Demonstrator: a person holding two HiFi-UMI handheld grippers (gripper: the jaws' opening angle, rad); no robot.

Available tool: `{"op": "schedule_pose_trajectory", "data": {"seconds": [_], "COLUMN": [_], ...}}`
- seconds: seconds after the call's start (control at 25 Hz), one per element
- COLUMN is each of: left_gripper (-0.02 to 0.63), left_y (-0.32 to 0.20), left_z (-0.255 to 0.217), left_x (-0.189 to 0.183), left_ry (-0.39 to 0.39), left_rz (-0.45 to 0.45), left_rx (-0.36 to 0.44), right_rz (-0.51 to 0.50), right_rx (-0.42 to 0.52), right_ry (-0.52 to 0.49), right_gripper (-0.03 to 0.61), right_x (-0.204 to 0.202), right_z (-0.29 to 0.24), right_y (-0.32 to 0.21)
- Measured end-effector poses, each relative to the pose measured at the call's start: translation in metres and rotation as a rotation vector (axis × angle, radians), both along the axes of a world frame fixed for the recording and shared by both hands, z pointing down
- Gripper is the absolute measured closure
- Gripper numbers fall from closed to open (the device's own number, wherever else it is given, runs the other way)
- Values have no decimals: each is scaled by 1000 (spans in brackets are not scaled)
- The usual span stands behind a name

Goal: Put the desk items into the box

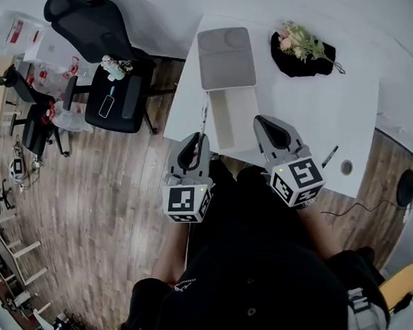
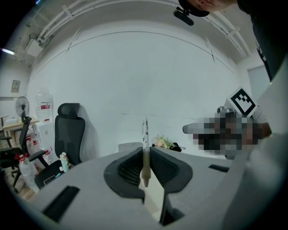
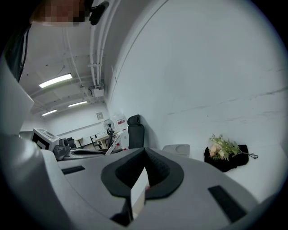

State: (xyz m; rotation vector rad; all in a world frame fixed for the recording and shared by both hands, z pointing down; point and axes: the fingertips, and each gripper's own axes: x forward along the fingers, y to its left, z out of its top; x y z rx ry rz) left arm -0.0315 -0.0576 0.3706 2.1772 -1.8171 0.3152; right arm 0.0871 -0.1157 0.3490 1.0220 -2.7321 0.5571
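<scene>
The open cream box lies on the white desk, its grey lid folded back behind it. My left gripper hovers at the box's front left corner, shut on a white pen that sticks up past the jaws. My right gripper hangs over the box's right wall. Its jaws are closed on a thin white flat piece; what it is cannot be made out. A black pen and a small round thing lie on the desk to the right.
A flower bunch on a black cloth sits at the desk's far side. A black office chair stands on the wooden floor to the left. The person's dark clothing fills the lower middle of the head view.
</scene>
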Motion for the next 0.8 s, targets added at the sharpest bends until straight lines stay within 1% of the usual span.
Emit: {"op": "schedule_pose_trajectory", "data": {"seconds": [0.24,0.56,0.8], "left_gripper": [558,558,558], "left_y": [-13,-47,-64], "left_z": [7,19,34], "left_x": [-6,1,7], "left_ry": [17,34,56], "left_rz": [73,221,324], "left_rx": [-18,-40,-81], "right_rz": [104,252,362], "right_rx": [-15,-42,-73], "right_ry": [21,47,73], "right_gripper": [580,580,580], "right_x": [8,21,31], "right_z": [3,11,17], "right_y": [2,-4,-3]}}
